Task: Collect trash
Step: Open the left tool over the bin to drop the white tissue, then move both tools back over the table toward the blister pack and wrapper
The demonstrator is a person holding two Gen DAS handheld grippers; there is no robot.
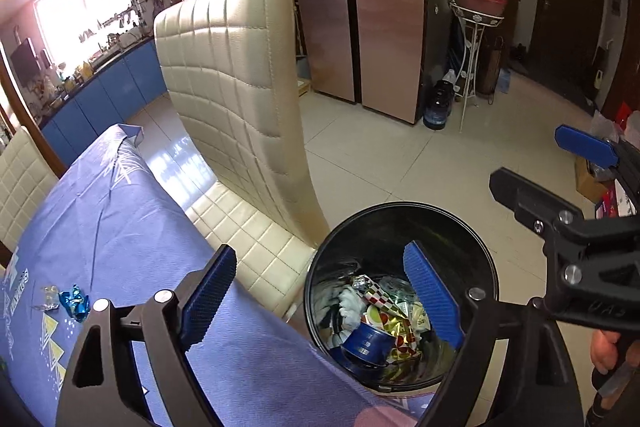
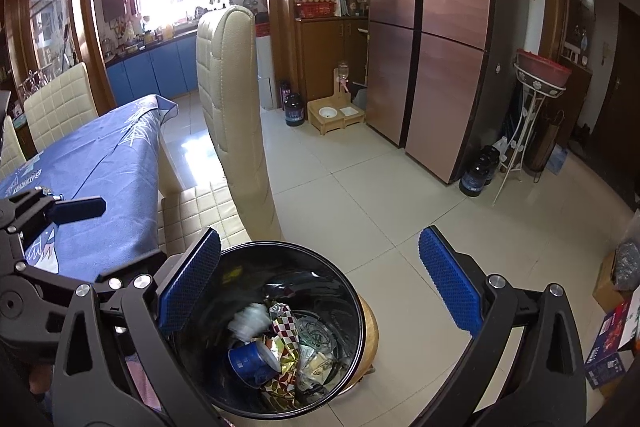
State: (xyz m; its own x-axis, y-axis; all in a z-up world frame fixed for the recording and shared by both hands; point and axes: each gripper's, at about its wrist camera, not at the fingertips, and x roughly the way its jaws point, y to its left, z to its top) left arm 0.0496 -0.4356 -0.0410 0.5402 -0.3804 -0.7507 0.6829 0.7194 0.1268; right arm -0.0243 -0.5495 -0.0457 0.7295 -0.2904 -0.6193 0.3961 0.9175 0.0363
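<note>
**Both grippers hanging empty over bin**

Left gripper (image 1: 324, 303) and right gripper (image 2: 316, 287) are hovering wide open, gripping nothing, above the black trash bin (image 1: 400, 211). Bin is holding a blue cup (image 2: 252, 361), wrappers, tissue. Judged: drop step finishing; next move is reaching for the blue wrapper (image 1: 74, 301) lying on the tablecloth (image 1: 120, 211)

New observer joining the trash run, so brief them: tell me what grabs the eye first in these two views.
The black trash bin on the floor beside the table dominates both views, with a blue cup, a checkered wrapper and white tissue inside. The left gripper and right gripper hang open above it. A crumpled blue foil wrapper lies on the blue tablecloth, near a cream quilted chair.
</note>
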